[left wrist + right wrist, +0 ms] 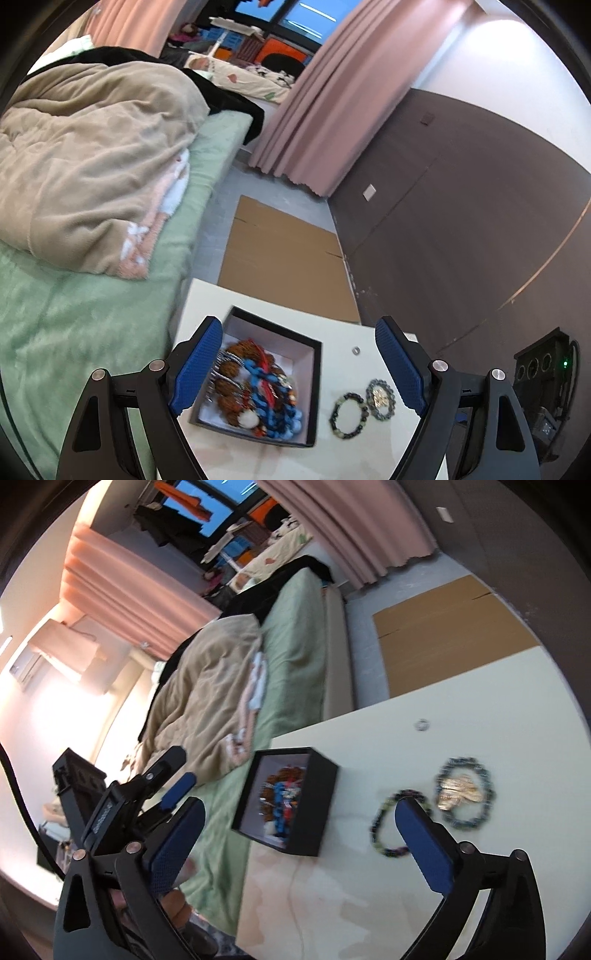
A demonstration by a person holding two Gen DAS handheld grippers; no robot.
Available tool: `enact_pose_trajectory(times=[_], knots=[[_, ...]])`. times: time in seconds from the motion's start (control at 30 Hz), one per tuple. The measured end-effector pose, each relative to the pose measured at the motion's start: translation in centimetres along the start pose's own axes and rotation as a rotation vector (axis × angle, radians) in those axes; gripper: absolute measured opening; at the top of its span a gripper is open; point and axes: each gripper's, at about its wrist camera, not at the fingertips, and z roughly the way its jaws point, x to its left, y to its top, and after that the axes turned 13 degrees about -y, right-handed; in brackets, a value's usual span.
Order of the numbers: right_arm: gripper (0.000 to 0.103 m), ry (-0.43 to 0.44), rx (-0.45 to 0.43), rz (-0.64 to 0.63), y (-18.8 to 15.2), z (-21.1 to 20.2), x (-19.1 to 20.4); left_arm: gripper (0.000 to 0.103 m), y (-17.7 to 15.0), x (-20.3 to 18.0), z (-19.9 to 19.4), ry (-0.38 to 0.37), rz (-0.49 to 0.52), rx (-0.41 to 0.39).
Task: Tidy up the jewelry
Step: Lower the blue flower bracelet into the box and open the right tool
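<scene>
A black box (pixel 318 373) with a white lining sits on the white table (pixel 207 306) and holds a heap of brown, blue and red beaded jewelry (pixel 258 387). My left gripper (pixel 297 330) hovers open over the box, nothing between its blue pads. To the box's right lie a dark beaded bracelet (pixel 349 415), a second bracelet ringing a gold piece (pixel 380 398), and a small ring (pixel 356 350). In the right wrist view my right gripper (pixel 300 805) stands wide open and empty, straddling the box (pixel 321 805), with one finger over the dark bracelet (pixel 382 830). The gold-piece bracelet (pixel 463 794) lies beyond.
A bed with a green sheet (pixel 74 314) and a beige blanket (pixel 92 147) adjoins the table's left edge. Flat cardboard (pixel 280 254) lies on the floor beyond the table, with a pink curtain (pixel 325 110) and a dark wall panel (pixel 461 221) behind. A black device (pixel 543 365) stands at right.
</scene>
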Motion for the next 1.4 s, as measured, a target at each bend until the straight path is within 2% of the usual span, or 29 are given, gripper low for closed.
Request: enact_pose_trajectory(times=[0.4, 0.63, 0.93, 1.03, 1.13, 1.27, 1.3, 1.4], knots=[[0.103, -0.163, -0.028, 0.041, -0.4, -2.7, -4.2, 0.085, -3.3, -4.7, 2.7, -0.002, 0.142, 0.124], [0.103, -0.258, -0.076, 0.059, -0.6, -4.5, -6.4, 0.085, -5.5, -7.1, 4.5, 0.015, 0.236, 0.180], [0.103, -0.325, -0.078, 0.065, -0.9, -5.4, -8.8, 0.083, -7.8, -9.4, 6.5, 0.035, 0.355, 0.240], [0.103, -0.340, -0.080, 0.082, -0.9, -5.6, -9.5, 0.079, -8.5, -9.7, 7.2, 0.040, 0.377, 0.265], [0.101, -0.355, -0.071, 0.098, -0.8, -5.6, -10.1, 0.069, -9.0, -9.6, 8.2, 0.031, 0.375, 0.310], [0.092, -0.371, -0.040, 0.103, -0.9, -5.0, -10.6, 0.054, -10.2, -9.3, 10.0, 0.039, 0.374, 0.377], [0.089, -0.371, -0.034, 0.107, -0.9, -4.9, -10.7, 0.052, -10.4, -9.2, 10.3, 0.039, 0.375, 0.389], [0.088, -0.383, -0.032, 0.128, -0.9, -4.7, -11.2, 0.051, -11.3, -9.2, 11.3, 0.044, 0.384, 0.424]])
